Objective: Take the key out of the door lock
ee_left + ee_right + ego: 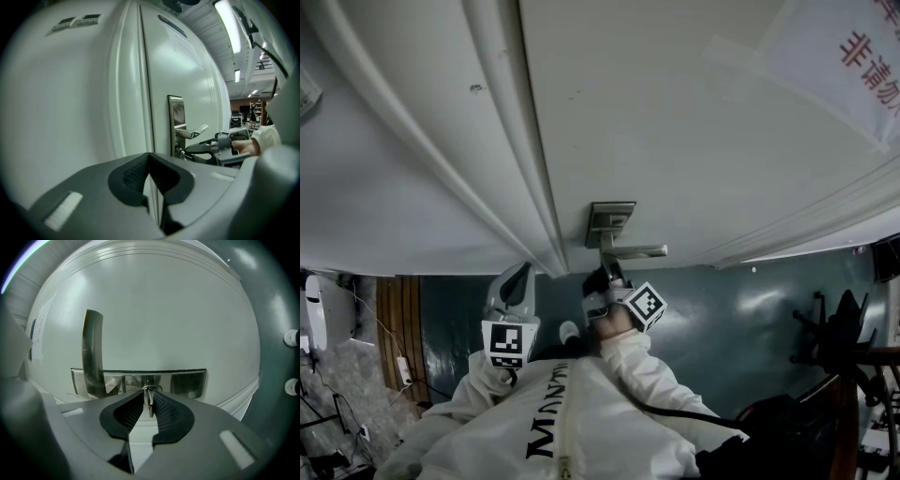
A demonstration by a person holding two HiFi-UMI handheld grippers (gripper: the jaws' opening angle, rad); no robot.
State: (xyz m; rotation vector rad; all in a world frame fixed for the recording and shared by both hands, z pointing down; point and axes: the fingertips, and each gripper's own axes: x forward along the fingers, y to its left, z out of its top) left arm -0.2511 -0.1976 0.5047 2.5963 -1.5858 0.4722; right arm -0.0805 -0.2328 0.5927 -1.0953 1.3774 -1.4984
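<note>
Right gripper (149, 392) is clamped on the key (149, 406), low centre of the frame, in the lock plate (187, 383). The key looks light, stiff and smooth; I would pinch the flat head and pull straight. Left gripper (150, 157) is closed, empty.

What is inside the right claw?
A key stands between the right claw's pads, gripped by them. Its blade is covered, inside the lock plate behind.
</note>
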